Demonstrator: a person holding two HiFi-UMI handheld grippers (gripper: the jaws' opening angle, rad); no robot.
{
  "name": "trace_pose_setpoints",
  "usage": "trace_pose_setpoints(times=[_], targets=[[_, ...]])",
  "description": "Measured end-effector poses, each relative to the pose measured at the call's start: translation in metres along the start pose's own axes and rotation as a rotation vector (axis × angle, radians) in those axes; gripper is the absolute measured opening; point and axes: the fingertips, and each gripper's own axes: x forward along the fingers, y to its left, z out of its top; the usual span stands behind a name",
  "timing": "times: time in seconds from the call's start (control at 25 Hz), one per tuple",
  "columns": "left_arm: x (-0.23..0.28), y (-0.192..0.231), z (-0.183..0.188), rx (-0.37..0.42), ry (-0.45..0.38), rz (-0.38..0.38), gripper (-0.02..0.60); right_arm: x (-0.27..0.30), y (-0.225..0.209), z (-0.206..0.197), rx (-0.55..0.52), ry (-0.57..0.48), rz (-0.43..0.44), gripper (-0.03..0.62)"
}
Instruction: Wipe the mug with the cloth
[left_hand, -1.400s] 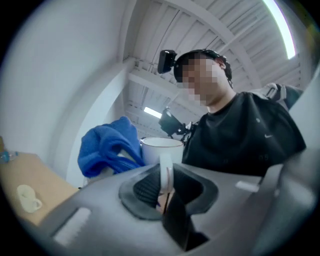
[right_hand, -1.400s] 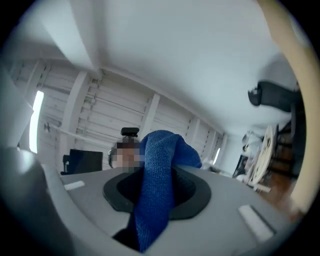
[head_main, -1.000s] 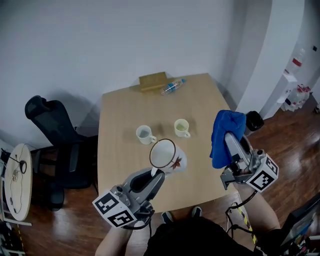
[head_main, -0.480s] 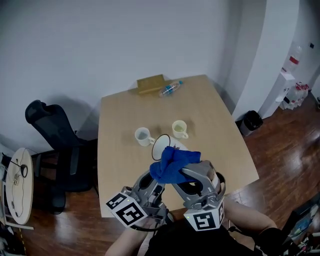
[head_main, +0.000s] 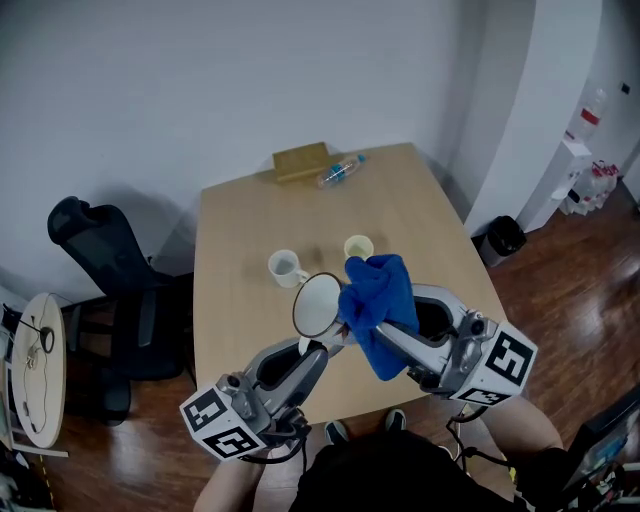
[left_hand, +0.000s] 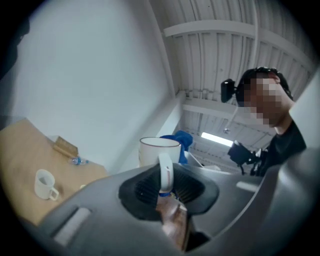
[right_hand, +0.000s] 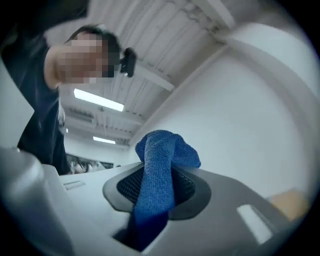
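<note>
A white mug (head_main: 318, 305) with a dark rim and a red print hangs above the table's near edge, its mouth facing up at the head camera. My left gripper (head_main: 312, 347) is shut on its handle, and in the left gripper view the handle (left_hand: 165, 172) sits between the jaws. My right gripper (head_main: 366, 327) is shut on a blue cloth (head_main: 378, 300), which bunches up against the mug's right side. In the right gripper view the cloth (right_hand: 161, 170) stands up from between the jaws. Behind the mug (left_hand: 159, 149) the cloth (left_hand: 182, 139) shows again.
On the wooden table (head_main: 430, 230) stand a small white cup (head_main: 285, 267) and a yellowish cup (head_main: 357, 246). A plastic bottle (head_main: 340, 173) and a wooden box (head_main: 304, 162) lie at the far edge. A black chair (head_main: 100, 265) stands left, a bin (head_main: 503, 238) right.
My right gripper brought the cloth from the right side in over the mug, then up to the mug's right side. The left gripper lifted the mug slightly.
</note>
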Motion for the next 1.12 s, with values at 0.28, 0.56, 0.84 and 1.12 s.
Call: trace_pose_setpoints(times=[0.28,0.56,0.84,1.12], targets=[[-0.019,-0.058,-0.011,0.015,0.090,-0.367,0.063,-0.020,-0.010,-0.033,0.987,-0.080,0.476,0.112],[-0.012,-0.118,-0.037,0.085,0.157,-0.629,0.061,-0.028,0.079,-0.072,1.573,-0.192,0.856,0.112],[-0.007,-0.114,-0.029,0.034,0.089,-0.621,0.061,-0.027,0.075,-0.060,1.645,-0.298,0.892,0.110],[-0.001,-0.068,0.009,0.068,-0.049,-0.317,0.061,-0.021,-0.011,-0.060,1.142,-0.175,0.408,0.110]])
